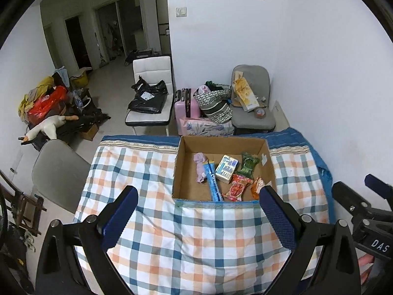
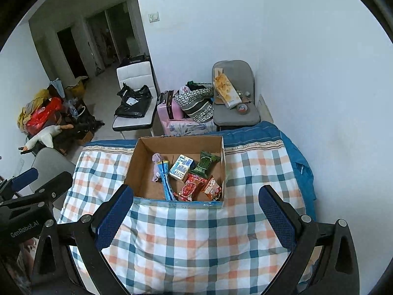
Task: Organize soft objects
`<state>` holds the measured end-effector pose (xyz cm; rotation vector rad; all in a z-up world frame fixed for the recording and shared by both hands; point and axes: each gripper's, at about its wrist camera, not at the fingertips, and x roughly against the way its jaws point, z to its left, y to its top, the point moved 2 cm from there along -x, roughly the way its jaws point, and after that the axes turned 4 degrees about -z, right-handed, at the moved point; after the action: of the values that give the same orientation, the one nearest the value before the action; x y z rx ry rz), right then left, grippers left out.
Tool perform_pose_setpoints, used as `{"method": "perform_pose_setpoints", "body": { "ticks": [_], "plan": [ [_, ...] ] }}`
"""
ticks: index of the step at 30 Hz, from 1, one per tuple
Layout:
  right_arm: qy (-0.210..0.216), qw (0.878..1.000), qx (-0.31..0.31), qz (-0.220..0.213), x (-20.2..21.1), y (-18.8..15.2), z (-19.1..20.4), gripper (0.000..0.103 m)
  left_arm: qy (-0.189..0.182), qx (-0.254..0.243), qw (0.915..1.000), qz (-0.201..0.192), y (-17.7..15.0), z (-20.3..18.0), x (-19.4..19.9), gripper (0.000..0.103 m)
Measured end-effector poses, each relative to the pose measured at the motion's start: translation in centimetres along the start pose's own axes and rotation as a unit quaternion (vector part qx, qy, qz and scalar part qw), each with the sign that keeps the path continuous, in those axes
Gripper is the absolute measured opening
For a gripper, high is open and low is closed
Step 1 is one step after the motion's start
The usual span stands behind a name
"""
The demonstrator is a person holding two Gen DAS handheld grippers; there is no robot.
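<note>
Both the left gripper [image 1: 199,211] and the right gripper [image 2: 196,211] hang wide apart and hold nothing, just short of the cardboard box [image 1: 266,152] (on the checked cloth [image 1: 172,241]). Inside the box lie a pink cloth bundle [image 1: 200,166], a blue tube [image 1: 213,182], a tissue pack [image 1: 227,168] and snack packets [image 1: 237,188].

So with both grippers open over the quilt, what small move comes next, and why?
Probably ease the right gripper forward and down toward the red packet by the cardboard box's near wall: both grippers are empty, and every item lies in that box.
</note>
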<state>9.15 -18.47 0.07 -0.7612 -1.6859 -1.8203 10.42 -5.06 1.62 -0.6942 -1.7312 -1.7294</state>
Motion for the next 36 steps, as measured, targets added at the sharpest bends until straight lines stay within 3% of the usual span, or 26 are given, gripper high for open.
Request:
{"method": "perform_pose_setpoints", "body": {
  "ticks": [9, 36],
  "plan": [
    [0.0, 1.0, -0.004, 0.014, 0.4, -0.7, -0.2, 0.103, -0.004, 0.004, 0.9999, 0.01, -0.8, -0.3, 0.2, 0.101],
    [-0.016, 1.0, -0.006, 0.001, 0.7, -0.8, -1.1, 0.103, -0.008, 0.008, 0.9999, 0.006, -0.8, -0.5, 1.0, 0.101]
  ]
}}
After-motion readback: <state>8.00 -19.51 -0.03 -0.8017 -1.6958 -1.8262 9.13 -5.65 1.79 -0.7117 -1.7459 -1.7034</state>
